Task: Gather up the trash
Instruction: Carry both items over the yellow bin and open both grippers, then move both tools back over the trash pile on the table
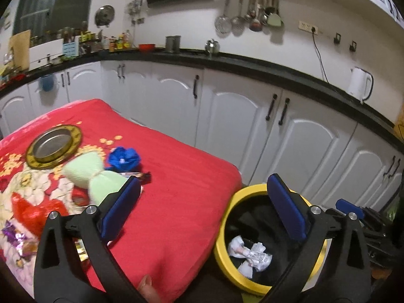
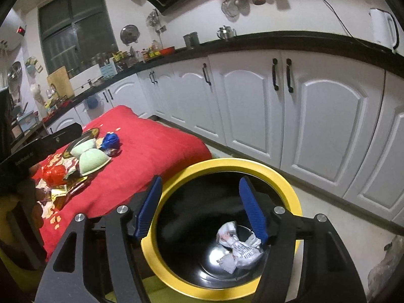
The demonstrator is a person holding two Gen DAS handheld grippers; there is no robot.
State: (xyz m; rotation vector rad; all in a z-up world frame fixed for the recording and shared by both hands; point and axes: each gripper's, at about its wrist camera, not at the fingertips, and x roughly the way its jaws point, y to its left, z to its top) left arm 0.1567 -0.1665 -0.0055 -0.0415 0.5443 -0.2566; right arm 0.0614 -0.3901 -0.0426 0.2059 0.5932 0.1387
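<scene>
A yellow-rimmed black bin point(image 1: 224, 237) point(image 2: 285, 184) stands on the floor beside a red-clothed table point(image 1: 181, 202) point(image 2: 156, 149). Crumpled white paper point(image 1: 248, 255) point(image 2: 237, 250) lies in its bottom. My right gripper point(image 2: 202, 204) hangs open and empty over the bin mouth. My left gripper point(image 1: 204, 202) is open and empty, spanning the table's edge and the bin. On the table lie a pale green crepe bow point(image 1: 93, 179) point(image 2: 91, 159), a blue crumpled wad point(image 1: 123, 159) point(image 2: 111, 140), red plastic point(image 1: 32, 212) point(image 2: 53, 174), and foil wrappers point(image 1: 15, 240) point(image 2: 60, 194).
A gold-rimmed metal plate point(image 1: 54, 146) sits at the table's far left. White cabinets point(image 1: 227, 116) point(image 2: 315, 116) under a black counter run behind. A white kettle point(image 1: 361, 83) stands on the counter. The right gripper's body point(image 1: 353, 208) shows past the bin.
</scene>
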